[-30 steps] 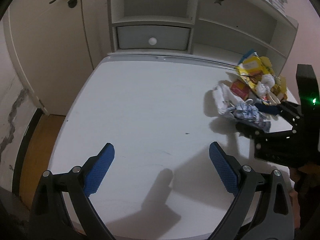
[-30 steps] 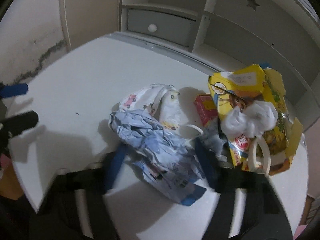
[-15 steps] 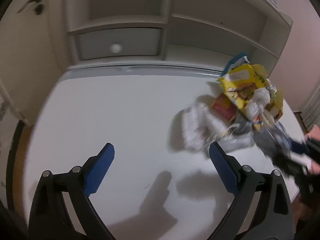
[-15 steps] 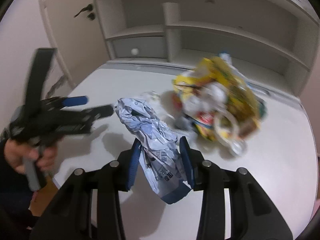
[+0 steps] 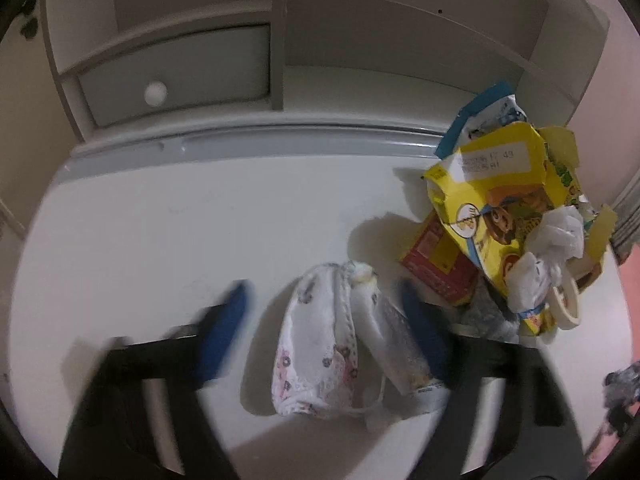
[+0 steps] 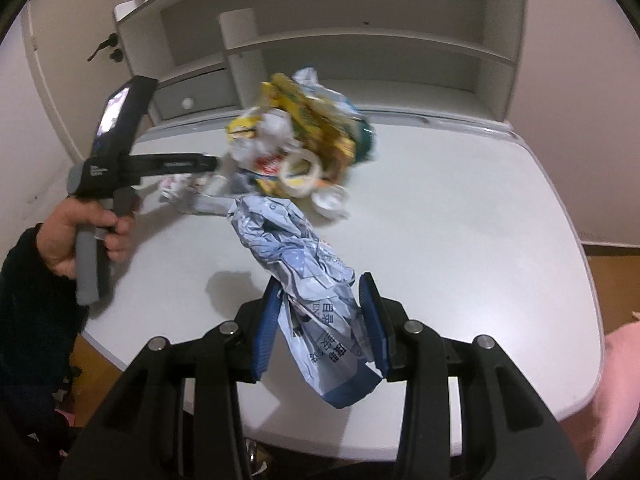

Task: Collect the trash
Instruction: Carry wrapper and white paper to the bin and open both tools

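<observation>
My right gripper (image 6: 322, 324) is shut on a crumpled pale blue wrapper (image 6: 304, 268) and holds it up above the white table (image 6: 460, 216). My left gripper (image 5: 324, 332) is open, its blurred blue pads on either side of a white bag with a pink print (image 5: 316, 344) that lies on the table (image 5: 160, 216). The left gripper also shows in the right wrist view (image 6: 208, 164), reaching into the trash pile (image 6: 304, 140). A yellow snack box (image 5: 504, 196), a red carton (image 5: 440, 264) and white crumpled tissue (image 5: 556, 240) lie just right of it.
A white shelf unit with a grey drawer (image 5: 172, 76) stands behind the table. A roll of tape (image 5: 564, 304) sits at the pile's right edge. A door (image 6: 72, 64) is at the left. The table's front edge (image 6: 360, 444) is close to my right gripper.
My left gripper has moved forward and right so that its pads flank the pink-print bag. My right gripper has lifted the blue wrapper away from the pile and pulled back.
</observation>
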The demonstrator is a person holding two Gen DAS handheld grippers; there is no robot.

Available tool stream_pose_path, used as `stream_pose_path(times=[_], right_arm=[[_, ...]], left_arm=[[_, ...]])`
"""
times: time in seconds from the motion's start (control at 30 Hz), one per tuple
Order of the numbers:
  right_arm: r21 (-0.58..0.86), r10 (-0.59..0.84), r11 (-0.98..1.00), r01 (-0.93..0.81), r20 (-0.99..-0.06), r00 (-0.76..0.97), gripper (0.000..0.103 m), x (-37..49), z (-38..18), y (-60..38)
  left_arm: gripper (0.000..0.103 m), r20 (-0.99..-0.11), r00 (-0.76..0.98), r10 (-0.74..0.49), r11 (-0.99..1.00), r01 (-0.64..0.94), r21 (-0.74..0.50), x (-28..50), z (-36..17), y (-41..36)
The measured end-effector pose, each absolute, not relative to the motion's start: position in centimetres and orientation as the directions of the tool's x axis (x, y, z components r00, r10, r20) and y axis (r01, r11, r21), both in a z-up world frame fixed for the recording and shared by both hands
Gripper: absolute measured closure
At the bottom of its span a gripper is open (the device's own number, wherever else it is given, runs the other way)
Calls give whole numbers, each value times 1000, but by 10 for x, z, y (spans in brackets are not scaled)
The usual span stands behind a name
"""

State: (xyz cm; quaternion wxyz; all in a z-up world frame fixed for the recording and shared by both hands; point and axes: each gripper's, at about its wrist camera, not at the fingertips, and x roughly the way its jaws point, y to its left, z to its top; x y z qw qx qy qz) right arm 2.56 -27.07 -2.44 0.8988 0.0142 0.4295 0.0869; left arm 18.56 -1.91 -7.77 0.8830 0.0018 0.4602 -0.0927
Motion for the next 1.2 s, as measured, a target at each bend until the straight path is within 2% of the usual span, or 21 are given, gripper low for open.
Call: stream_pose_path(times=[0.03,0.1,0.3,0.43,0.6,0.7,0.87,0.97,1.2], right_arm=[[101,162,986,-132,-771,616,64,23,-26,-277],[109,151,988,-106,-771,619,64,17,-28,-290],[139,94,990,20,-761,642,64,-6,-32,-347],[163,33,977,138,-754,656,64,-32,-35,-398],[178,-60,939,295,-758,650,64,-74,-43,-464],[184,-110,906,380,-766,634,64,-104,-50,-500],[169,-205,823,542,-802,561,64,-158,-72,-557],[164,-238,762,627,-829,506,64,-189,-90,-588],[171,-248,645,745,-875,416,64,-251,-133,-638]], left_arm=[[73,-814,558,-163,983,163,-86,186,-77,-19],[78,-815,550,-182,981,157,-113,189,-74,-16],[79,-745,660,-93,995,37,-92,196,-32,2],[79,-689,720,-82,996,36,-81,185,5,-17],[79,-648,722,-244,960,273,-57,140,31,-127],[79,-650,641,-408,879,467,-91,98,31,-208],[79,-673,436,-598,664,740,-110,1,4,-342],[79,-702,301,-646,525,843,-122,-56,-27,-402],[79,-800,87,-593,328,934,-142,-134,-127,-496]])
